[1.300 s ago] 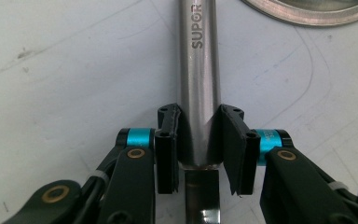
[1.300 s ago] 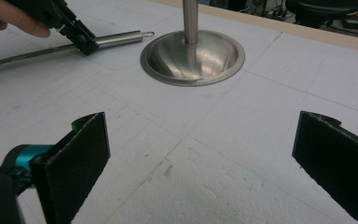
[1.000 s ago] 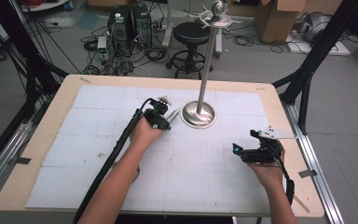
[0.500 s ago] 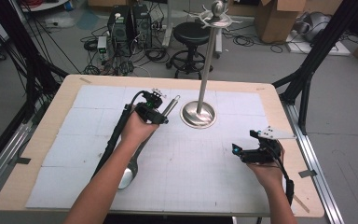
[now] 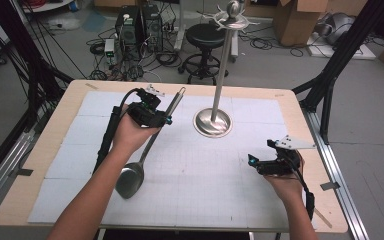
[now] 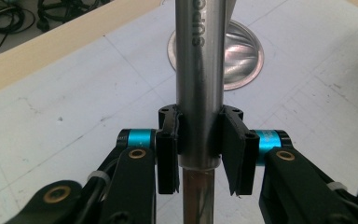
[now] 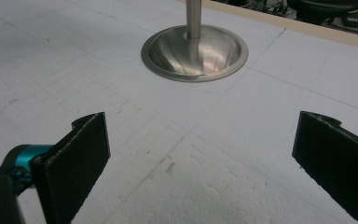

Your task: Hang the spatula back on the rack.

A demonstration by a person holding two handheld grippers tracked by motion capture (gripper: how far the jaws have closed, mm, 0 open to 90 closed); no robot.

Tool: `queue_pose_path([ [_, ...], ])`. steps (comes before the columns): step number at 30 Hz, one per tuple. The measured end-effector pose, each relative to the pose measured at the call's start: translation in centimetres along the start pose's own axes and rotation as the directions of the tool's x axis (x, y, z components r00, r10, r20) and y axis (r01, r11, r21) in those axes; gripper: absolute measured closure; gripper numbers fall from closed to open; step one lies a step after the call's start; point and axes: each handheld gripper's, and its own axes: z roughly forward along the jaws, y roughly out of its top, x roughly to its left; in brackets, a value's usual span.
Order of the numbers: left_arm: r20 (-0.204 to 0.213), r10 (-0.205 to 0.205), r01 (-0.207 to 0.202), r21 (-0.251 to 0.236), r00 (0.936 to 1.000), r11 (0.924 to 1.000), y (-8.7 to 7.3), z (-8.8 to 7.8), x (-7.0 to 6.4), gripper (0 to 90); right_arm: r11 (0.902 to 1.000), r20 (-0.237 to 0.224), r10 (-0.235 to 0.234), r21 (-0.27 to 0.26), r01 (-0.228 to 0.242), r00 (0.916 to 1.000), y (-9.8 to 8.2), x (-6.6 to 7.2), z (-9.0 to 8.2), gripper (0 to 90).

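Left of the tall polished steel stand with the round dished base (image 5: 213, 122), the left gripper (image 5: 166, 119) holds a long stainless steel spoon with an oval bowl (image 5: 130, 179). Its black jaws are clamped on the round handle, well up the shaft toward the tip, as the left gripper view shows (image 6: 199, 140). The spoon hangs tilted: the handle end points up toward the stand, and the bowl sags down and away from the stand, close to the white gridded foam mat (image 5: 200, 200); whether it touches the mat I cannot tell. At the stand's top sits a ring of small hooks (image 5: 232, 17), high above the base.

Right of the stand and nearer the person, the right gripper (image 5: 254, 164) hovers low over the mat with its jaws spread wide and nothing between them; the right gripper view (image 7: 200, 158) looks straight at the stand's base (image 7: 195, 51).

The job looks like hanging the spoon on the stand. The risk lies in the grip: a smooth round handle held far from the heavy bowl may pivot or slide between the pads. A swinging bowl could also knock the slender pole and rock the stand.
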Motion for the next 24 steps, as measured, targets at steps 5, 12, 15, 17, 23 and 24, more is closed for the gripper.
queue_pose_path([
  [5, 0.011, 0.013, -0.013, -0.023, 0.9999, 0.9997, 0.0, -0.9, 0.2, 69.0, 1.0000, 0.000, -0.001, 0.000, 0.001, 1.0000, 0.0, 0.0, 0.0, 2.8],
  [12, 0.021, 0.017, -0.015, -0.061, 0.9996, 0.9980, 0.1, -2.3, 0.4, 69.0, 1.0000, -0.002, 0.001, 0.003, -0.001, 1.0000, 0.0, 0.1, 0.1, 2.8],
  [15, 0.032, 0.020, -0.017, -0.074, 0.9993, 0.9971, 0.2, -3.1, 0.6, 69.1, 1.0000, 0.000, 0.000, 0.002, 0.000, 1.0000, 0.0, 0.1, 0.1, 2.8],
  [17, 0.034, 0.019, -0.017, -0.077, 0.9992, 0.9969, 0.2, -3.4, 0.6, 69.1, 1.0000, -0.001, 0.002, 0.004, -0.002, 1.0000, 0.0, 0.1, 0.1, 2.7],
  [23, 0.040, 0.035, -0.030, -0.119, 0.9986, 0.9925, 0.7, -5.4, 0.7, 69.1, 1.0000, 0.001, -0.002, 0.002, 0.002, 1.0000, 0.0, 0.1, 0.1, 2.8],
  [24, 0.041, 0.038, -0.032, -0.125, 0.9984, 0.9916, 0.8, -5.7, 0.8, 69.1, 1.0000, -0.001, 0.000, 0.002, 0.000, 1.0000, 0.1, 0.1, 0.1, 2.8],
])
